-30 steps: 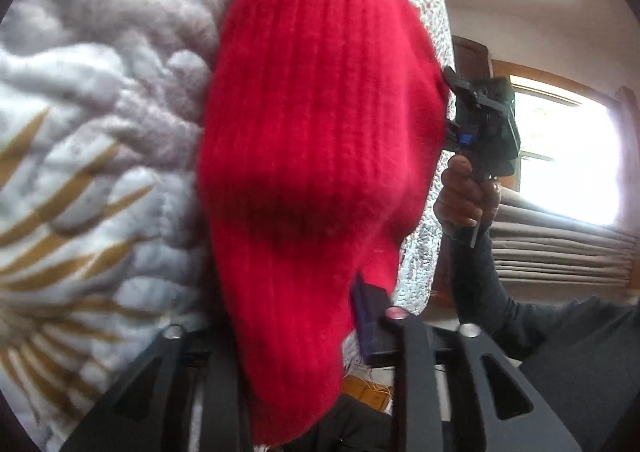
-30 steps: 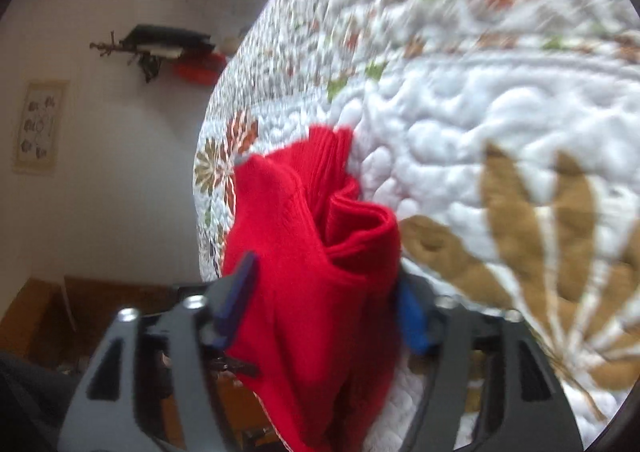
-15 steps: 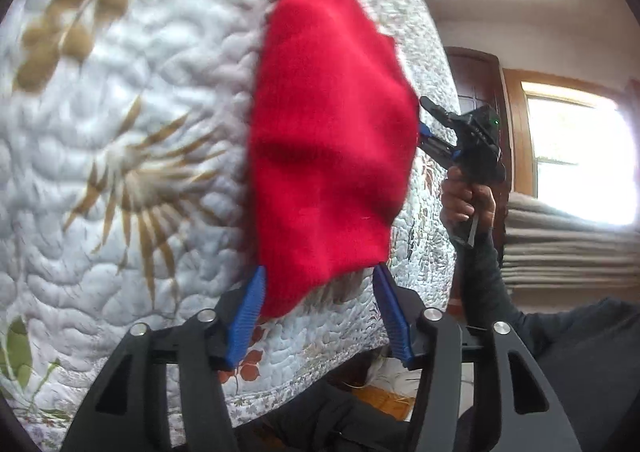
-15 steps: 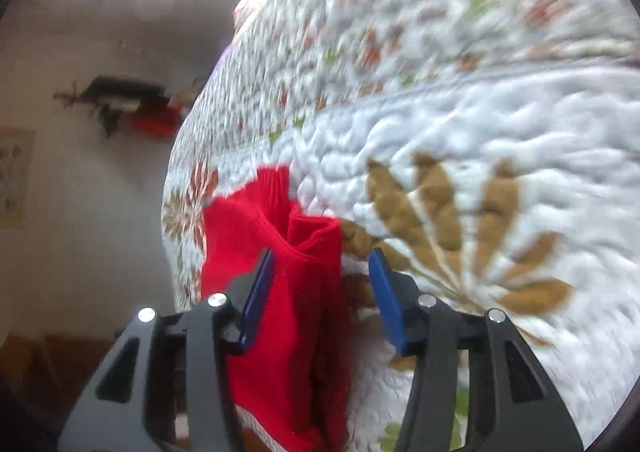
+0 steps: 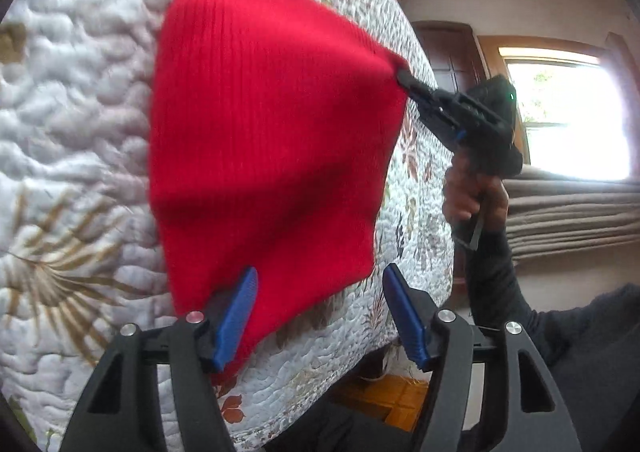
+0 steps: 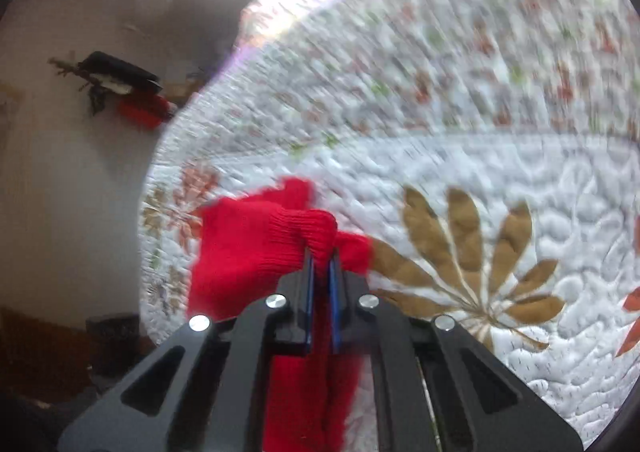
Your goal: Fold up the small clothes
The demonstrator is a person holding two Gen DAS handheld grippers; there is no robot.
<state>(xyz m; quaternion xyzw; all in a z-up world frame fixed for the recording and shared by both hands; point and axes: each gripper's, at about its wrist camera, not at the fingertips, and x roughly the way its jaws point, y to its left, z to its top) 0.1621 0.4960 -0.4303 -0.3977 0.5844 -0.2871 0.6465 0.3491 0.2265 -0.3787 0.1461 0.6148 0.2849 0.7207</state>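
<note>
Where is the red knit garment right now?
The red garment lies on the quilt near its edge, one corner pinched by the right hand-held gripper, in both views.

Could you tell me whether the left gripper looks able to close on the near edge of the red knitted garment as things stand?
Probably yes: the left gripper is open, and the red knitted garment already hangs between its fingers, unobstructed.

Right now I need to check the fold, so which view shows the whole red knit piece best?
The left wrist view: the red knit piece spreads out over the quilt, the right claw pinching one corner. The right wrist view shows only a bunched fold gripped in the shut claw, and it is blurred.
</note>
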